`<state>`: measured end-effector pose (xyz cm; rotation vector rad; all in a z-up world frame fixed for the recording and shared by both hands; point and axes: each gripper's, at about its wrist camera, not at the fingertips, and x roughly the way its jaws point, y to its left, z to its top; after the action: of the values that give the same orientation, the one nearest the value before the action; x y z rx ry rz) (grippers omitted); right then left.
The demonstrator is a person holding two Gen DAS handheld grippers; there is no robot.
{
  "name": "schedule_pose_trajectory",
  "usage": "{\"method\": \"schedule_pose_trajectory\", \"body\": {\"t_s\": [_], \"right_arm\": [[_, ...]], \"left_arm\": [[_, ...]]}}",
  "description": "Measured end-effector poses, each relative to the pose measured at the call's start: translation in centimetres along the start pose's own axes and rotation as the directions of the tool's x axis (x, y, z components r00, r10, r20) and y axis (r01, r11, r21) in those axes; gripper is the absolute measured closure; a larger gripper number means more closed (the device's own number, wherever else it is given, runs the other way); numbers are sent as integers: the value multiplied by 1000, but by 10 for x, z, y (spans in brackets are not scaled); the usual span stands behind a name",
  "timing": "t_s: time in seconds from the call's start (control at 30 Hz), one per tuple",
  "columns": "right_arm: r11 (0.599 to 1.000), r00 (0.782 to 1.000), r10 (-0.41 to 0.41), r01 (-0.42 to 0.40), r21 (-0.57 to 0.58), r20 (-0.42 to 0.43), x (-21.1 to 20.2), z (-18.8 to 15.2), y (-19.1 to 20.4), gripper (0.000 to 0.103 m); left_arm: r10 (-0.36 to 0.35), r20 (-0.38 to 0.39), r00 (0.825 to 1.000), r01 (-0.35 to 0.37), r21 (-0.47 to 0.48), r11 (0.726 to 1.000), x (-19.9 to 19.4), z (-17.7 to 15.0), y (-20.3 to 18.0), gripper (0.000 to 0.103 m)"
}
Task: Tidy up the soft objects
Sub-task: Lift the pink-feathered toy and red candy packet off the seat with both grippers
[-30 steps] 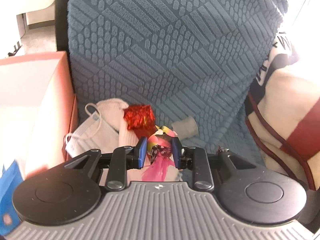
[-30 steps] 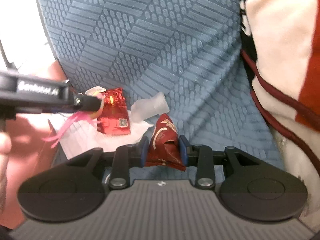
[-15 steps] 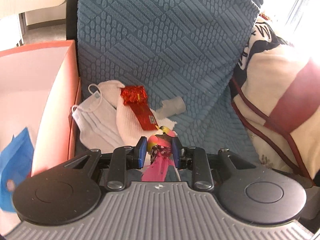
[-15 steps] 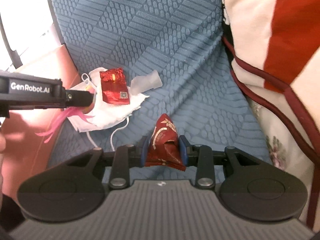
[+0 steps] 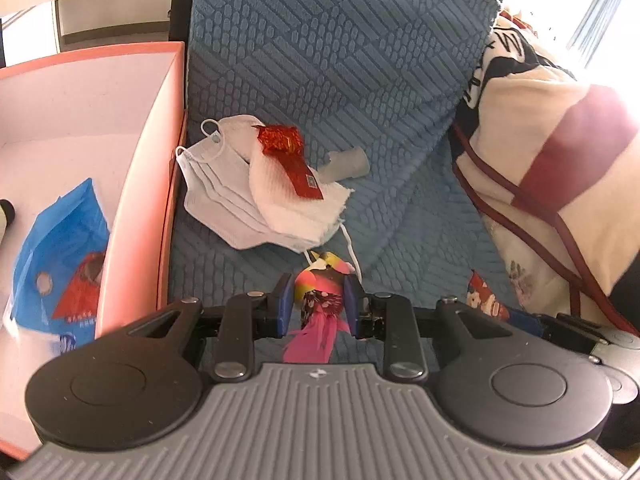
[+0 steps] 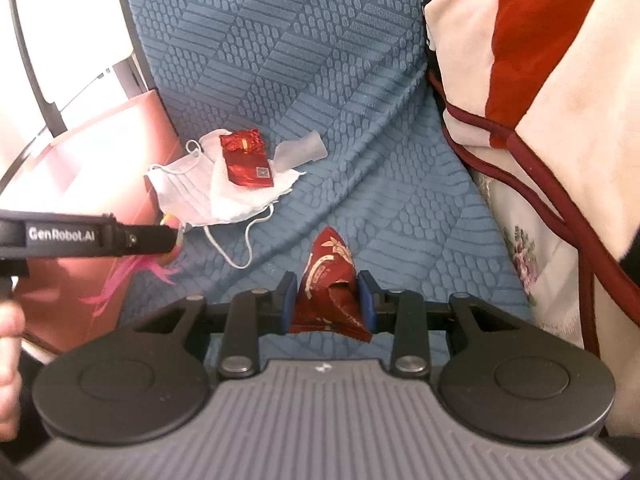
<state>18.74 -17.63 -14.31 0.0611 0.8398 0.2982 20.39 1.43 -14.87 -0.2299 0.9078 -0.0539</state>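
- Carrying stuff in both hands here: left gripper [image 5: 316, 306] is clamped on a pink feathered toy [image 5: 320, 300], right gripper [image 6: 326, 300] is clamped on a dark red packet [image 6: 330, 292]. Both are lifted off the blue cover [image 5: 340, 60].
- My guess at the step: get these into the orange box [image 5: 160, 152] on the left, where a blue bag [image 5: 52, 248] already sits.
- To do it well I'd bring the toy over the box wall first, high enough that the dangling feathers don't drag on the rim, then let go once it's well inside.
- The packet is crinkly and pinched near its base, so keep the squeeze steady till it's over the box.
- Room: the box wall is just beside the left gripper, so that's the edge to watch.
- Still lying on the cover by the box: mask [image 5: 216, 184], tissue [image 5: 292, 208], red wrapper [image 5: 292, 156], a clear tube [image 5: 344, 162].
- The pillow [image 6: 540, 80] crowds the right side; the middle of the cover is open.
- Grippers are near each other, so I'd go one at a time.
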Motion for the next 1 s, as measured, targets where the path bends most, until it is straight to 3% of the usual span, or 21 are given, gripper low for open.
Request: {"method": "schedule_pose_trajectory", "body": {"t_s": [0.23,0.47,0.73,1.0], "right_arm": [[1000,1000,0,-1,5,20,-18,-11,9,67],[999,1000,-25,25,44,-12,-24,-17,5,67],[999,999,-11,12,37,-33,-34,-23,10,67],[1000,1000,10,-9,24,-9,-54,-18,14,67]], "left_arm": [[2,11,1000,-2,-16,1000,-14,-13,2,72],[-4,2,1000,4,29,1000,-15,-14,-5,72],[-29,-20,999,29,5,1000,-26,-28,-5,72],[-11,2,1000,11,-6,1000,-56,-19,-8,72]]}}
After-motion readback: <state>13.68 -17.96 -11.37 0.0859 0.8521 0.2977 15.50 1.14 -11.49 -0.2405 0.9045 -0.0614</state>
